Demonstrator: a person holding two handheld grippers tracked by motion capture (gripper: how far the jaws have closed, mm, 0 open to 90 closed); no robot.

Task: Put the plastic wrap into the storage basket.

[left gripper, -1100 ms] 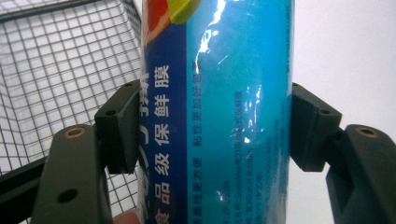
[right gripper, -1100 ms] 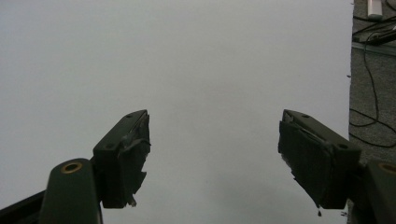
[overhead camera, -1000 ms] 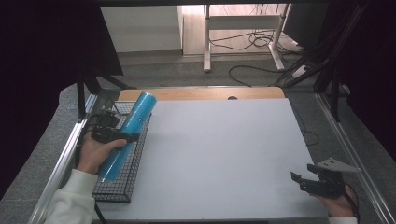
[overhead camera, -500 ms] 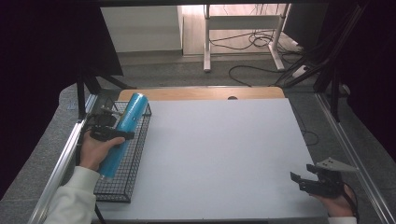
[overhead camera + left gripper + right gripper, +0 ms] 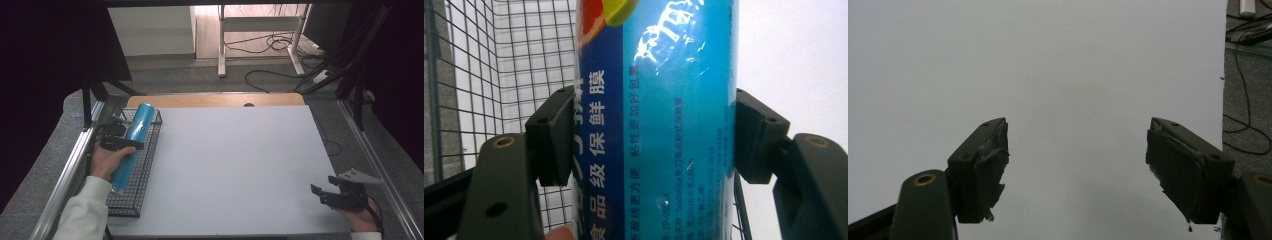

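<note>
At the left edge of the white worktop (image 5: 235, 165), a person's left gripper (image 5: 119, 142) holds a long blue plastic-wrapped roll of cling film (image 5: 131, 145) over a black wire-mesh basket (image 5: 145, 170). In the left gripper view the two dark jaws press flat against either side of the roll (image 5: 659, 120), closed firmly on it, with the basket's grid (image 5: 499, 75) visible behind and to the left. The roll lies lengthwise along the basket, its far end near the basket's far rim and its near end toward the person's white sleeve (image 5: 82, 212); whether it already rests on the mesh floor or hangs just above it cannot be told from here.

The step in hand appears to be the placing of the roll into the basket. The next move, by this onlooker's reckoning, calls for settling the roll level on the mesh so it does not roll against the wire walls, then opening the jaws and drawing the left gripper up and clear without snagging the grid.

The right gripper (image 5: 336, 196) rests at the near right corner of the worktop, well apart from the basket. Its jaws stand wide open with nothing between them, the right gripper view showing bare white surface beyond the worn pads (image 5: 990, 170).

The count: one roll of cling film, one wire basket, two grippers, one worktop. Beyond the far edge, cables (image 5: 280, 45) trail across the floor.
</note>
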